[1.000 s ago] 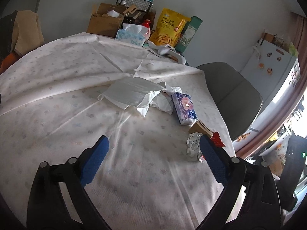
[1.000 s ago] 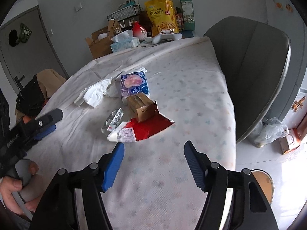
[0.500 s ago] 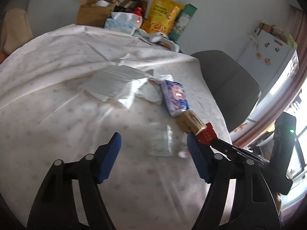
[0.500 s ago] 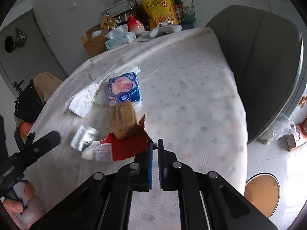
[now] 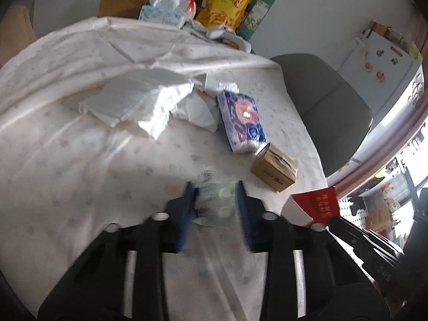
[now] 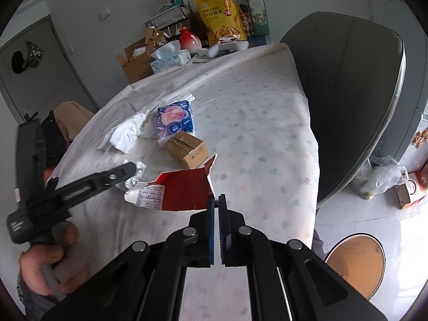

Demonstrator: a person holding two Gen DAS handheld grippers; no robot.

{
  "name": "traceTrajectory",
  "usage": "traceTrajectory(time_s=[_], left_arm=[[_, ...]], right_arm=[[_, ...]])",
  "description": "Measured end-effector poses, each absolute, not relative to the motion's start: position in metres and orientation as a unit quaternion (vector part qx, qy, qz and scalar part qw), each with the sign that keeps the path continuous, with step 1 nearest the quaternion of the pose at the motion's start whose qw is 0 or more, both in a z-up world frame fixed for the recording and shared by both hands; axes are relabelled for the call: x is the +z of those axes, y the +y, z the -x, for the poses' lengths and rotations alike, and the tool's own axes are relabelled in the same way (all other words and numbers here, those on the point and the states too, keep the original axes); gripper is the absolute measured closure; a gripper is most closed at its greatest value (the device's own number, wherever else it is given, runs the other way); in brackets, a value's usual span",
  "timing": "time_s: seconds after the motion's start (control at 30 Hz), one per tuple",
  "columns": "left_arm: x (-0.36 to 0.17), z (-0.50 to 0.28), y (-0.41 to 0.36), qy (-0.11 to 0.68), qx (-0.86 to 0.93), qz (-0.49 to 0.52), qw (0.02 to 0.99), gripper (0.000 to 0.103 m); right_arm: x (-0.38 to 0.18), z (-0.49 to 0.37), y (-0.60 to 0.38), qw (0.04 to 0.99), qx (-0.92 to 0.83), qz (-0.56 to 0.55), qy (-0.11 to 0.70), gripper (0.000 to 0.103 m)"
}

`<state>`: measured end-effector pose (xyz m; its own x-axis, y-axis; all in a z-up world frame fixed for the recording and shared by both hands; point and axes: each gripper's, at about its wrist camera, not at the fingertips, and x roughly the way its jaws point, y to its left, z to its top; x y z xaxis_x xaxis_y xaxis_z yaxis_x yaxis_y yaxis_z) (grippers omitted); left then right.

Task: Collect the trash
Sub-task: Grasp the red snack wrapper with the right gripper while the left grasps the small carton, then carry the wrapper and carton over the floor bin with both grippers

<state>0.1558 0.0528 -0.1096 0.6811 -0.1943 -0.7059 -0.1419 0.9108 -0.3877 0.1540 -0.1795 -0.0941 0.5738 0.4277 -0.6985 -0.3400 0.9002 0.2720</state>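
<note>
Closing since 0.5 s ago, left gripper clamps clear wrapper; right gripper still pinches red packet.

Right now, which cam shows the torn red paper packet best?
Right wrist: the torn red paper packet shows whole, printed label included, pinched at its edge by the right gripper. Left wrist catches only a red corner.

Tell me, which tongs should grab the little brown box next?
Probably neither yet. The right tongs pinch the red wrapper; the left tongs straddle the clear wrapper. The brown box lies just ahead of the left.
</note>
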Motion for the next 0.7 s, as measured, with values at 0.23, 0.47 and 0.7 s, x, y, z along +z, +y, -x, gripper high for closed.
traceTrajectory(time_s=[0.23,0.47,0.7], left_arm=[[-0.097,-0.141,0.058,0.372,-0.002,0.223,0.901,0.081],[-0.081,-0.127,0.053,0.351,-0.025,0.229,0.908,0.081],[-0.068,-0.119,0.033,0.336,-0.056,0.231,0.911,0.081]], right_arm=[[-0.087,-0.144,-0.188,0.885,0.218,-0.060,0.406,0.099],[-0.069,-0.131,-0.194,0.894,0.210,-0.058,0.391,0.099],[-0.051,-0.120,-0.216,0.905,0.187,-0.057,0.377,0.099]])
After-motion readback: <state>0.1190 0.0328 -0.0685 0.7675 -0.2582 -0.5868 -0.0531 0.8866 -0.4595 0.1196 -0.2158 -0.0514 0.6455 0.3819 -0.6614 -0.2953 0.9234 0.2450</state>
